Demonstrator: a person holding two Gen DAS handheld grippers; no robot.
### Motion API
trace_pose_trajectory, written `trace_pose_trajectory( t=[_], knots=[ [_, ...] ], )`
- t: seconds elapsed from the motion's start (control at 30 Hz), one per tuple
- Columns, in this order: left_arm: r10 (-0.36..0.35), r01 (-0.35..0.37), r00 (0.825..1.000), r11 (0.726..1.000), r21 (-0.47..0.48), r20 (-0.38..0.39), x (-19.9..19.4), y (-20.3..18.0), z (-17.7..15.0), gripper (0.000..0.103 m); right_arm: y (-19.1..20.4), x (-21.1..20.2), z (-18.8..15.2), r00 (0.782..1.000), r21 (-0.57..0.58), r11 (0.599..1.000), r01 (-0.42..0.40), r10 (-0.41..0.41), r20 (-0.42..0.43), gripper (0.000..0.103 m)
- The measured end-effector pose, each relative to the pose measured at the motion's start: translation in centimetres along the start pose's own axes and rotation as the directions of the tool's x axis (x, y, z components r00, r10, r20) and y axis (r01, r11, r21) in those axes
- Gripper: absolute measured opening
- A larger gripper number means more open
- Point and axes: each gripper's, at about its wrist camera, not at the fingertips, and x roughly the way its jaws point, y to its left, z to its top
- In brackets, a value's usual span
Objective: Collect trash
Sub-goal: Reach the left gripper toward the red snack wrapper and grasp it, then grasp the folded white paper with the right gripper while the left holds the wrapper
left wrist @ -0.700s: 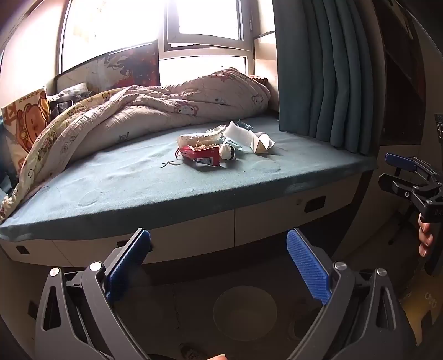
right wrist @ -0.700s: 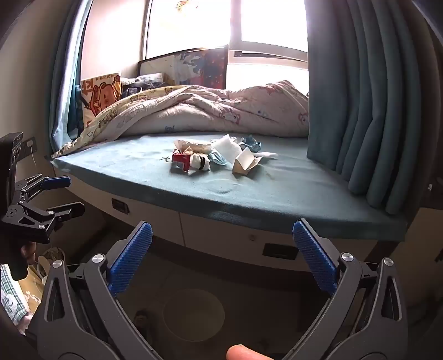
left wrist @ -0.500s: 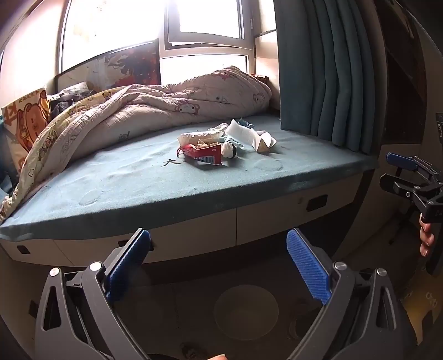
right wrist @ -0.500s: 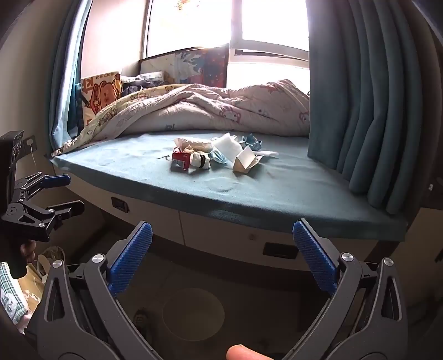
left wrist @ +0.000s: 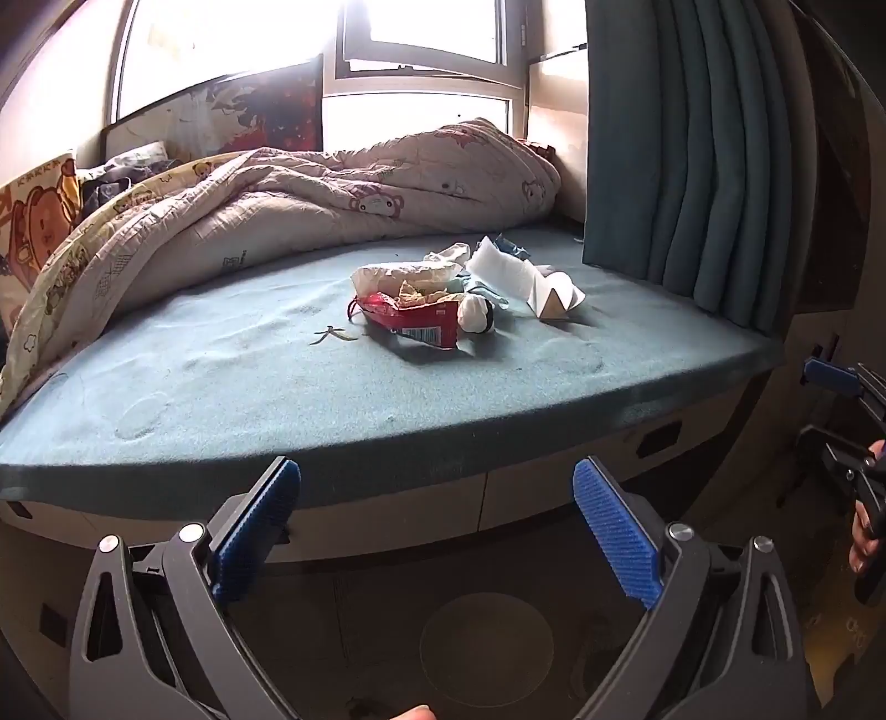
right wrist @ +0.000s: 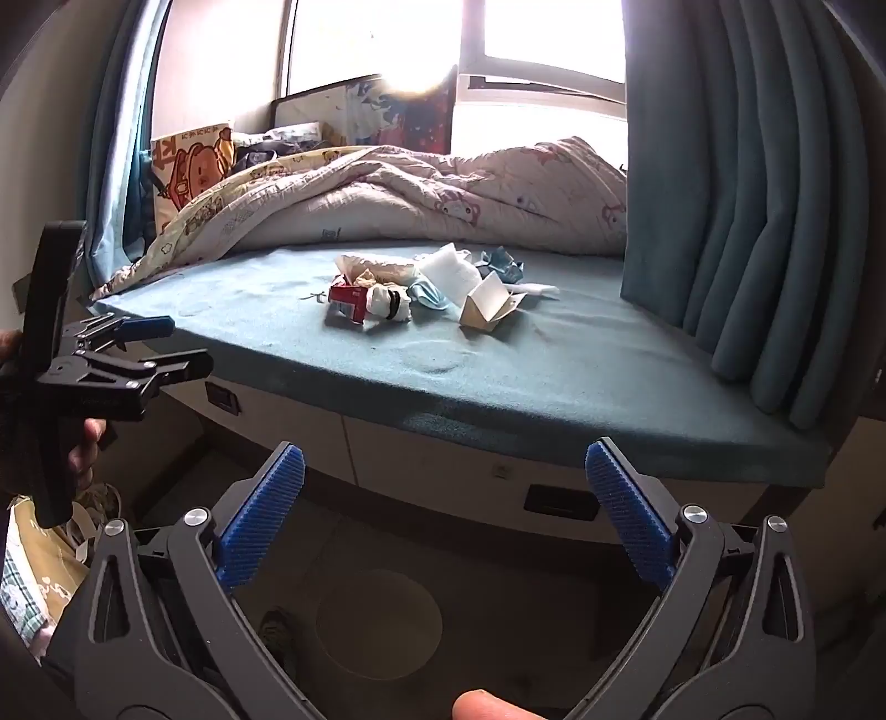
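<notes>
Red wrapper (left wrist: 416, 322) in the trash pile lay ahead and above both spread, empty grippers, left gripper (left wrist: 437, 531) and right gripper (right wrist: 443, 509) about equally near.

Right hand-held gripper (left wrist: 847, 410) — cut off by the left wrist view's right edge, only one blue pad and part of the frame showing. Window (right wrist: 387, 39) — overexposed, nothing readable beyond. Trash pile (left wrist: 454, 299) — items overlap; print on the red wrapper (left wrist: 415, 324) too small to read.

a barcode shows on the red wrapper (left wrist: 421, 324); no words readable.
</notes>
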Motion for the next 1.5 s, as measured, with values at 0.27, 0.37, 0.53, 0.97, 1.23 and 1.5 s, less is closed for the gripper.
trace_pose_trajectory(
  t=[0.27, 0.37, 0.53, 0.97, 1.23, 1.5],
  knots=[
    [0.026, -0.026, 0.999, 1.000, -0.010, -0.027, 8.9, 1.7, 5.2, 0.097, -1.6, 4.0, 1.0, 0.999, 0.009, 1.000, 0.006, -0.005, -0.031, 0.098],
    [0.024, -0.025, 0.998, 1.000, -0.015, -0.051, 12.2, 2.2, 6.7, 0.097, -2.4, 5.7, 1.5, 0.999, 0.016, 1.000, 0.016, -0.015, -0.039, 0.098],
    [0.045, -0.048, 0.996, 0.998, -0.033, -0.083, 15.7, 2.9, 7.8, 0.087, -3.4, 7.9, 2.2, 0.999, 0.037, 0.999, 0.017, -0.015, -0.045, 0.098],
    [-0.079, 0.068, 0.990, 0.993, -0.096, -0.118, 17.6, 4.5, 8.0, 0.016, -3.3, 11.2, 3.2, 0.997, 0.031, 1.000, 0.004, -0.002, -0.073, 0.098],
    [-0.090, 0.082, 0.992, 0.993, -0.090, -0.092, 16.5, 5.2, 7.7, 0.006, -2.7, 11.7, 4.2, 0.998, 0.016, 1.000, 0.003, -0.002, -0.063, 0.098],
    [-0.090, 0.087, 0.995, 0.994, -0.071, -0.051, 13.5, 5.6, 6.7, 0.002, -3.6, 14.8, 7.1, 0.994, 0.003, 0.997, 0.081, -0.081, -0.077, 0.098]
  ],
)
